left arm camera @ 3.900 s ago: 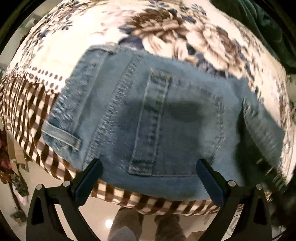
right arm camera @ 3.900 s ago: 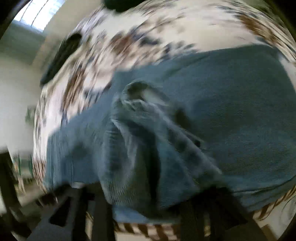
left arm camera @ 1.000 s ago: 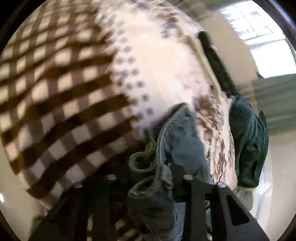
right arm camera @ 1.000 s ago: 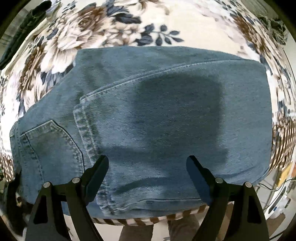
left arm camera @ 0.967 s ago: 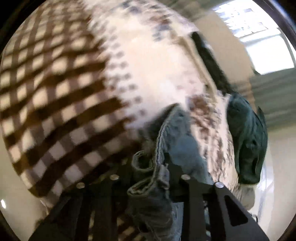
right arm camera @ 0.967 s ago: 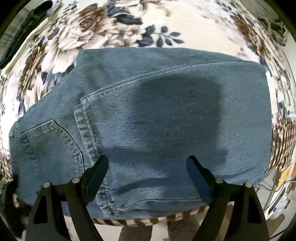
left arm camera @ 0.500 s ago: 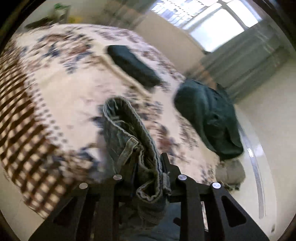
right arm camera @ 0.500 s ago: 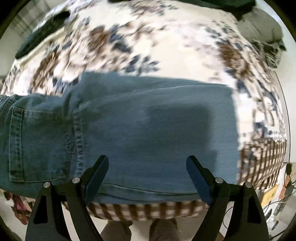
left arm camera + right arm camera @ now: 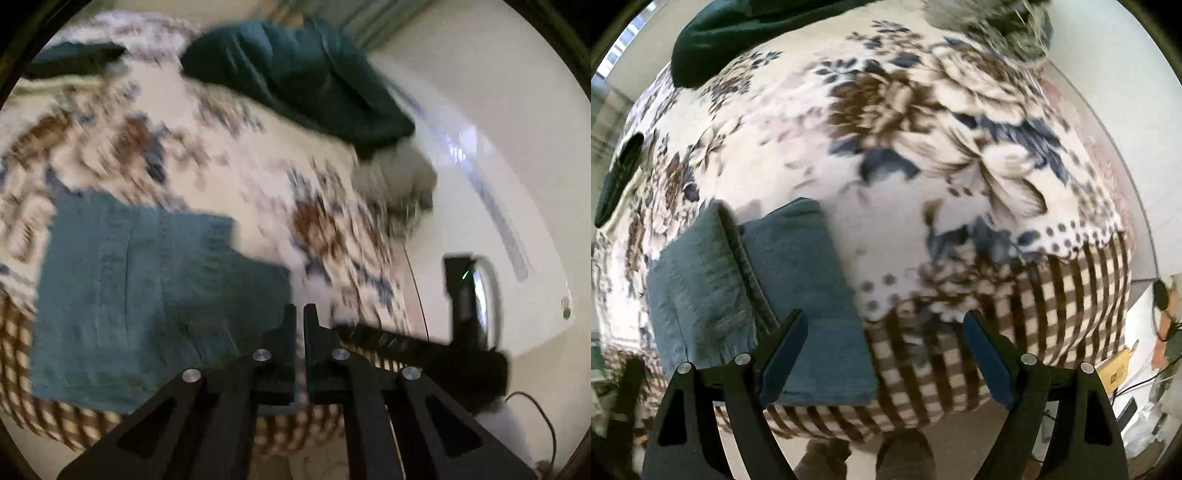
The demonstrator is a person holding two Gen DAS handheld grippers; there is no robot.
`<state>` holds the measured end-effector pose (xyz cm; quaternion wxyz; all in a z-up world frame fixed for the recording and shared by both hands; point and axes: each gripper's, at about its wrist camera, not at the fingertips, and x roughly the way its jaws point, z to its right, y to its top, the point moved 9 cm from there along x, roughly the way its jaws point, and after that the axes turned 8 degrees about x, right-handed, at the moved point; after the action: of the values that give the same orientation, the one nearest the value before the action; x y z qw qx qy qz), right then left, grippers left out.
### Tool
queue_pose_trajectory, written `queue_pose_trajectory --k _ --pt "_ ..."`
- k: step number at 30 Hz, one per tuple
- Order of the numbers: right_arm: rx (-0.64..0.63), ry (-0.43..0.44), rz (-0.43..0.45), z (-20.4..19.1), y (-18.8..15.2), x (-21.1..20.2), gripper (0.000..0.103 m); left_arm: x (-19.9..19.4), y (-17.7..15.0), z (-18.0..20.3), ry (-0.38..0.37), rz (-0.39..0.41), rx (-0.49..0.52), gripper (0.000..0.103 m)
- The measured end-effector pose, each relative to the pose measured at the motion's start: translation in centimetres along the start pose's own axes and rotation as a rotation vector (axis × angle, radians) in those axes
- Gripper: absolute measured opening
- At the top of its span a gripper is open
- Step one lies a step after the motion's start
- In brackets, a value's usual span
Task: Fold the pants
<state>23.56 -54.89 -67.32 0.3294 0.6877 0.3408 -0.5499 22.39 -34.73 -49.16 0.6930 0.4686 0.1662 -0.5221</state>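
The left gripper [image 9: 299,314] has let go of the jeans [image 9: 147,291] and is pinched together, holding nothing; the jeans lie folded on the bed [image 9: 886,155]. The right gripper [image 9: 886,354] gapes wide above them.

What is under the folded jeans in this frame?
The folded jeans lie on the floral bedspread, their near edge reaching its brown checked border. Whatever sits between the denim layers or directly beneath them is covered. Neither gripper holds them.

Left gripper [image 9: 299,314] let go; jeans [image 9: 757,302] now lie folded.
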Motion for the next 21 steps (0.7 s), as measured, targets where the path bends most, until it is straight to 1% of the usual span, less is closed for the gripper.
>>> queue_pose_trajectory --k 2,4,5,6,7,8,9,11,12,13,15,16,17,18,19,20,21 --pt "0.003 0.114 -0.053 -0.1 -0.2 0.0 0.088 0.8 -0.7 -0.3 0.051 -0.065 -0.021 0.005" --pt "-0.010 0.202 -0.093 -1.2 -0.7 0.1 0.088 0.7 -1.1 -1.3 0.099 -0.098 -0.037 0.014" --pt "-0.026 0.237 -0.111 -2.1 -1.0 0.3 0.088 0.3 -1.2 -2.3 0.136 -0.103 -0.047 0.030" --pt "-0.043 0.267 -0.126 -3.1 -1.2 0.6 0.088 -0.2 -1.2 -3.6 0.188 -0.109 -0.056 0.058" --pt "-0.070 0.318 -0.158 -4.9 -1.7 1.2 0.088 -0.7 -1.3 -5.1 0.246 -0.121 -0.061 0.075" --pt "-0.087 0.348 -0.178 -6.2 -1.9 1.8 0.088 -1.2 -1.4 -6.7 0.303 -0.132 -0.063 0.090" --pt "-0.106 0.379 -0.199 -7.7 -2.1 2.6 0.088 -1.9 -1.3 -8.3 0.369 -0.136 -0.058 0.090" --pt "-0.131 0.407 -0.244 -10.3 -2.4 4.9 0.088 -3.5 -1.3 -11.6 0.504 -0.144 -0.047 0.090" --pt "-0.137 0.416 -0.272 -11.3 -2.6 6.1 0.088 -3.9 -1.4 -13.0 0.539 -0.151 -0.052 0.090" --pt "-0.140 0.406 -0.313 -12.5 -2.9 8.1 0.088 -4.5 -1.4 -14.9 0.583 -0.156 -0.067 0.090" --pt "-0.140 0.382 -0.375 -13.5 -3.5 10.5 0.090 -5.6 -1.5 -17.3 0.634 -0.156 -0.083 0.090" --pt "-0.134 0.356 -0.388 -13.8 -3.7 11.4 0.090 -6.3 -1.5 -18.6 0.659 -0.155 -0.093 0.090" --pt "-0.105 0.351 -0.366 -14.0 -3.6 11.7 0.090 -6.7 -1.4 -19.6 0.679 -0.154 -0.103 0.090" --pt "-0.093 0.365 -0.351 -14.2 -3.6 11.5 0.083 -7.0 -1.6 -20.3 0.689 -0.153 -0.109 0.090" --pt "-0.088 0.409 -0.339 -15.0 -4.0 10.9 0.068 -7.4 -1.5 -21.1 0.699 -0.150 -0.119 0.090" --pt "-0.093 0.394 -0.329 -15.2 -4.3 10.6 0.047 -7.8 -1.5 -21.5 0.710 -0.146 -0.124 0.090" --pt "-0.107 0.366 -0.304 -15.2 -4.5 10.3 0.040 -8.3 -1.5 -22.3 0.729 -0.140 -0.130 0.090"
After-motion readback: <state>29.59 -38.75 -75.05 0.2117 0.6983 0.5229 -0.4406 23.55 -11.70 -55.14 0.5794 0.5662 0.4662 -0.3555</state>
